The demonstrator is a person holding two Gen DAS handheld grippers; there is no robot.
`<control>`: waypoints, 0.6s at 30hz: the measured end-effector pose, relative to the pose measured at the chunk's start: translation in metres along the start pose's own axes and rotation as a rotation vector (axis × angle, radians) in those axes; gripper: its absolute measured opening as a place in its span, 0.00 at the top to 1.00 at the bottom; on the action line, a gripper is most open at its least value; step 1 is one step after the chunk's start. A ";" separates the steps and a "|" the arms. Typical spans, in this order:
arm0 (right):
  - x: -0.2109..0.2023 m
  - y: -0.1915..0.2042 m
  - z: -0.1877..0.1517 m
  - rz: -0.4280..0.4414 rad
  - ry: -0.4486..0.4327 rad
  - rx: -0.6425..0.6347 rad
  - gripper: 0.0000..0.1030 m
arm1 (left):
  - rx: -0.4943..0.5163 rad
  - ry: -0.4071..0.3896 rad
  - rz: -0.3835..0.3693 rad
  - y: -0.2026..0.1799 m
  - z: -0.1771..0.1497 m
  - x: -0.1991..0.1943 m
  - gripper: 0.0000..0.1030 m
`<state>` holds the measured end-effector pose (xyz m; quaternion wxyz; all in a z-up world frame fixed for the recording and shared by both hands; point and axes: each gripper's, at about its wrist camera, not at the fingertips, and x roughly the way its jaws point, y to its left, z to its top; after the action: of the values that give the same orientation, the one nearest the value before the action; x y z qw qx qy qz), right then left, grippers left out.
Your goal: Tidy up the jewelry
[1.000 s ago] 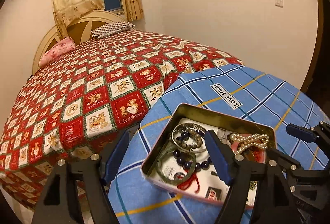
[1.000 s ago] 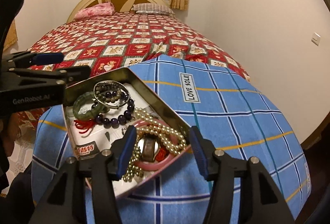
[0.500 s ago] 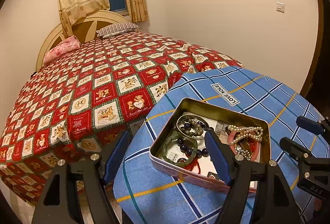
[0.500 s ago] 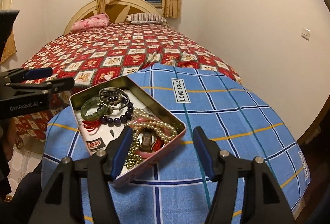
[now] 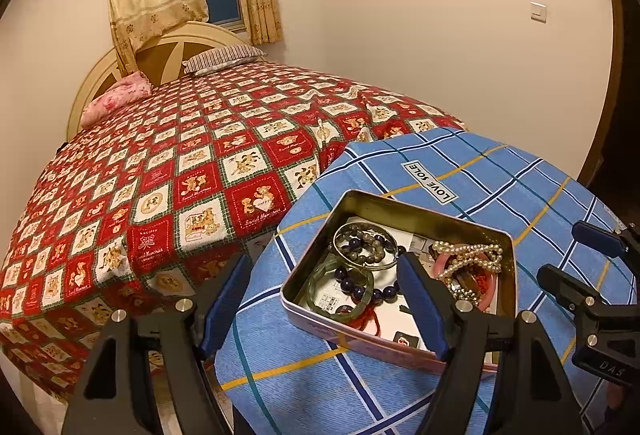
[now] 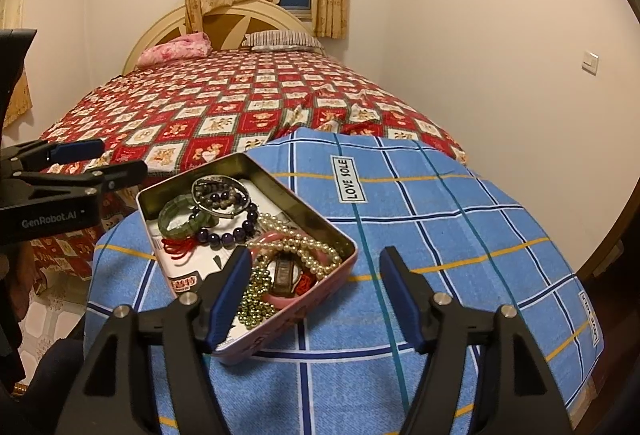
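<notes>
An open metal tin [image 5: 416, 213] [image 6: 316, 221] sits on a blue checked cloth [image 5: 500, 187] [image 6: 440, 235]. In it lie a green bangle [image 5: 316, 277] [image 6: 170, 217], a dark bead bracelet [image 5: 360, 285] [image 6: 228, 235], a silver bangle [image 6: 216, 195], a pearl necklace [image 5: 472, 255] [image 6: 304, 247], a pink bangle and a watch [image 6: 284, 271]. My left gripper [image 5: 324, 299] is open and empty above the tin's near left corner. My right gripper [image 6: 314, 291] is open and empty above the tin's near right corner.
The cloth covers a small round table [image 6: 360, 375] at the foot of a bed with a red patterned cover [image 5: 180, 163] [image 6: 224, 107]. Pillows [image 5: 224, 59] lie at the headboard. A wall [image 5: 400, 15] runs along the right. Tiled floor [image 6: 36, 319] shows at lower left.
Both grippers have pulled back and up from the tin, which now looks smaller and farther. Both stay open and empty. The jewelry has not moved.
</notes>
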<state>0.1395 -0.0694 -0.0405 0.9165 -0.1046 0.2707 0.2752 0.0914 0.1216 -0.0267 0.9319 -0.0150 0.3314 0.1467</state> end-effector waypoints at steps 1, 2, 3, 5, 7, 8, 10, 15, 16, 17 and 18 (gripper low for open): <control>0.000 0.000 0.000 0.000 -0.001 0.000 0.33 | 0.000 0.000 0.001 0.000 0.000 0.000 0.26; 0.000 0.000 0.000 0.001 -0.002 0.000 0.33 | 0.001 0.001 0.001 0.000 0.000 0.000 0.26; 0.000 0.000 0.000 0.001 -0.002 0.000 0.33 | 0.000 0.001 0.001 0.000 0.000 0.000 0.26; -0.001 0.001 0.000 -0.001 -0.004 0.001 0.32 | 0.000 -0.001 0.000 0.000 0.000 0.000 0.26; -0.002 0.001 0.001 -0.001 -0.008 0.000 0.32 | 0.001 -0.002 0.001 -0.001 0.000 -0.001 0.26; -0.002 0.001 0.001 -0.002 -0.009 0.000 0.32 | 0.001 -0.001 0.001 -0.001 0.000 -0.001 0.26; -0.002 0.001 0.001 -0.002 -0.010 0.000 0.31 | 0.000 -0.002 -0.001 -0.001 0.000 -0.001 0.26; -0.002 0.001 0.001 -0.003 -0.010 -0.001 0.30 | 0.002 -0.001 0.001 -0.002 0.000 -0.001 0.26; -0.003 0.002 0.001 -0.004 -0.012 -0.001 0.30 | 0.002 0.000 0.001 -0.002 0.000 -0.001 0.26; -0.003 0.002 0.002 -0.004 -0.013 -0.001 0.29 | 0.002 -0.001 0.000 -0.002 0.000 -0.001 0.26; -0.003 0.001 0.002 -0.005 -0.014 -0.002 0.29 | 0.002 0.000 -0.001 -0.002 0.000 -0.002 0.26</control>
<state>0.1373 -0.0690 -0.0371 0.9190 -0.1042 0.2638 0.2737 0.0911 0.1190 -0.0256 0.9320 -0.0141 0.3315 0.1457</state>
